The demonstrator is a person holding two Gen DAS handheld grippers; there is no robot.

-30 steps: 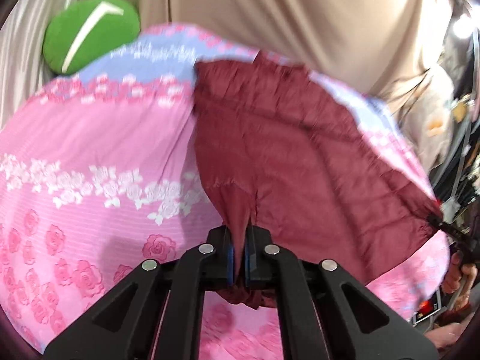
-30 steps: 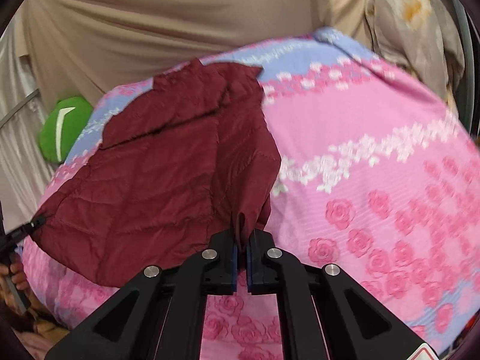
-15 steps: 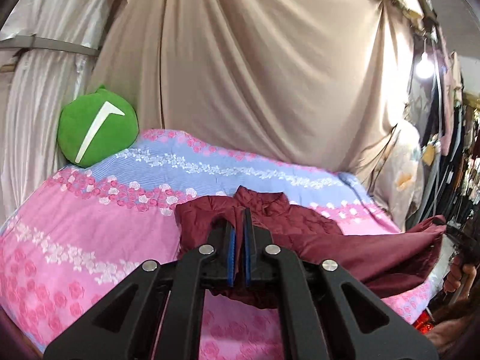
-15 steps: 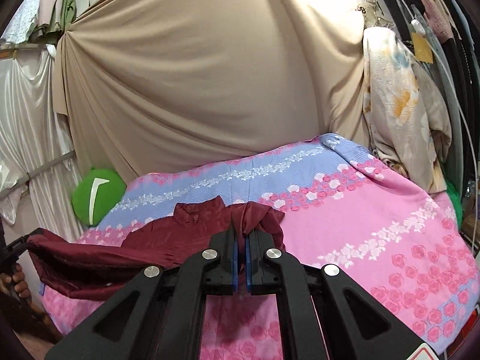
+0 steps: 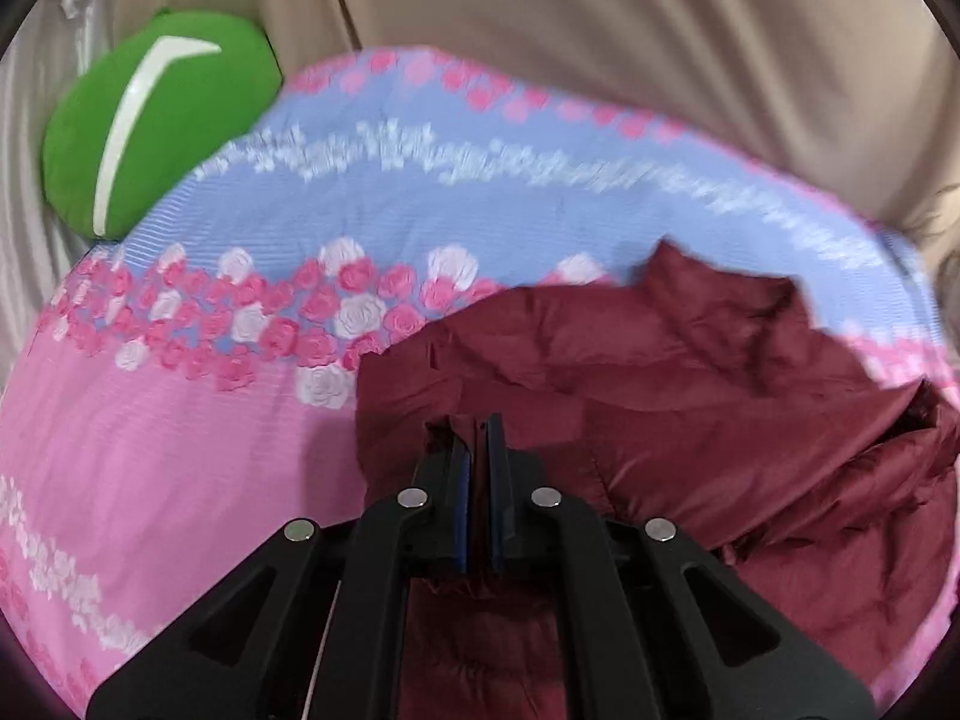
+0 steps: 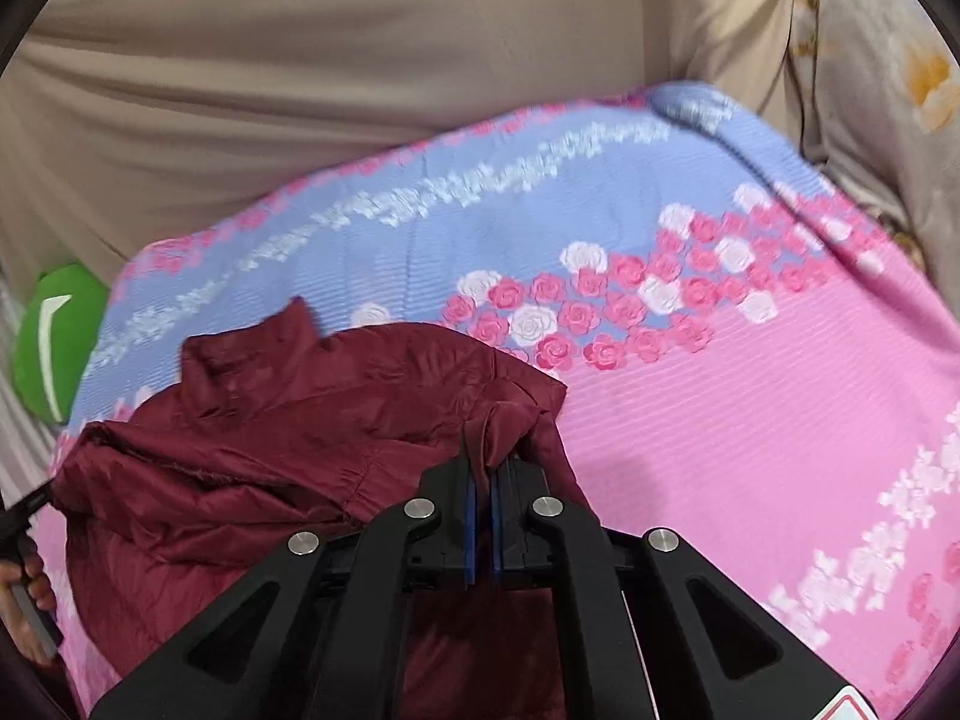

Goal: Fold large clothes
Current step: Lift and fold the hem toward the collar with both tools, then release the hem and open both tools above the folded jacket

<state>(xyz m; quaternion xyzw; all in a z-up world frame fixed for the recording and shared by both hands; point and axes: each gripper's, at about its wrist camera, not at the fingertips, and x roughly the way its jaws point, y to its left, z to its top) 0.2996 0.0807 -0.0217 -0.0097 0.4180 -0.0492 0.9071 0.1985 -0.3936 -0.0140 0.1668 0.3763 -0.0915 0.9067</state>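
Note:
A dark red quilted jacket (image 5: 690, 396) lies bunched on the bed, its collar toward the far side. My left gripper (image 5: 477, 426) is shut on the jacket's hem edge and holds it over the jacket's left part. In the right wrist view the same jacket (image 6: 312, 420) lies left of centre, folded over itself. My right gripper (image 6: 483, 450) is shut on a fold of its hem at the jacket's right edge. The other gripper's tip and a hand show at the far left (image 6: 24, 540).
The bed has a pink and blue rose-print cover (image 5: 180, 450), also in the right wrist view (image 6: 750, 420). A green cushion (image 5: 150, 120) sits at the far left corner. Beige curtains (image 6: 360, 60) hang behind the bed. A floral cloth (image 6: 900, 90) hangs at the right.
Both grippers have carried the jacket's hem forward and down over its upper part. The jacket went from spread flat, to lifted, to folded over toward the collar.

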